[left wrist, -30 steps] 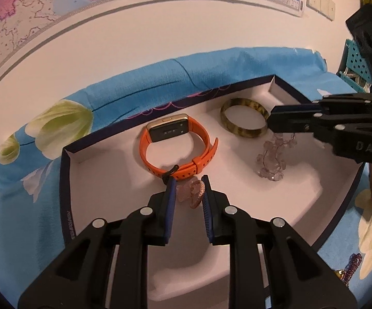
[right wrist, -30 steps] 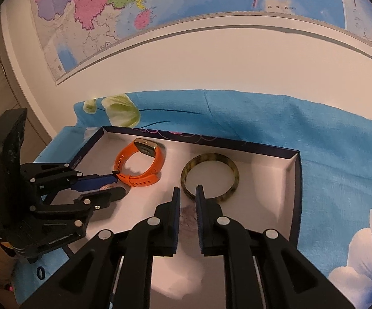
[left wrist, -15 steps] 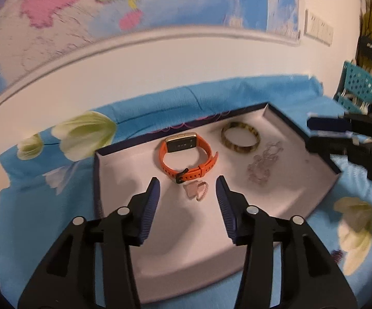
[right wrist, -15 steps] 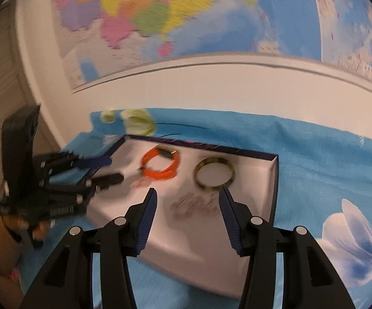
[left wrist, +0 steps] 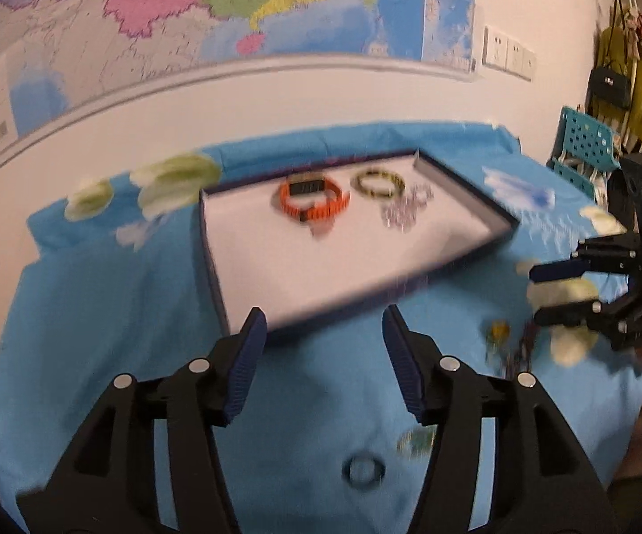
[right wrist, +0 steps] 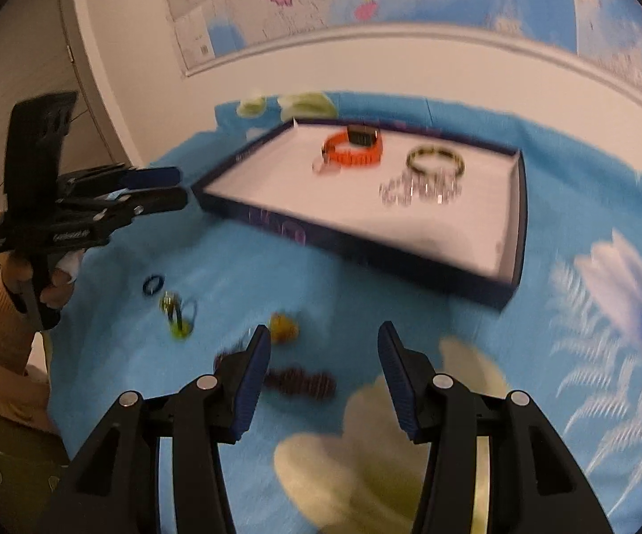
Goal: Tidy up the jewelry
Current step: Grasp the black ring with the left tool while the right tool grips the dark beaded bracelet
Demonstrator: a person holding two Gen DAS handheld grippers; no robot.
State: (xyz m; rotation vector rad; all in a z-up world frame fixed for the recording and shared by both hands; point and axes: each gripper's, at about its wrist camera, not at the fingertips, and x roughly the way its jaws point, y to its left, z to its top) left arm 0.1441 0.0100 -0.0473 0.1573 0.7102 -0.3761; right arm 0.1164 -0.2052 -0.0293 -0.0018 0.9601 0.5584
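Nearest the cameras, both tools hang over the blue flowered cloth on the counter with nothing between their pads. The left hand-held gripper (left wrist: 323, 356) is spread and its jaws are opening; the right hand-held gripper (right wrist: 323, 376) stands spread likewise.

Loose pieces lie on the cloth near the counter's front edge: a dark beaded strand (right wrist: 300, 382) just ahead of the right tool, a yellow piece (right wrist: 283, 325) beyond it, a small blue ring (right wrist: 152, 285) and a greenish hoop (right wrist: 178, 311) toward the left tool.

Farther back, the shallow box (right wrist: 514, 240) holds an orange watch (right wrist: 356, 149), a mottled bangle (right wrist: 435, 161), a clear crystal bracelet (right wrist: 418, 189) and a small pinkish piece (left wrist: 318, 229), blurred.

The step in hand looks like fetching the next loose pieces. To do it well, each tool should likely settle over one item, come down with pads either side, and close gently; the strand may sag, so a grip near its middle seems wise.
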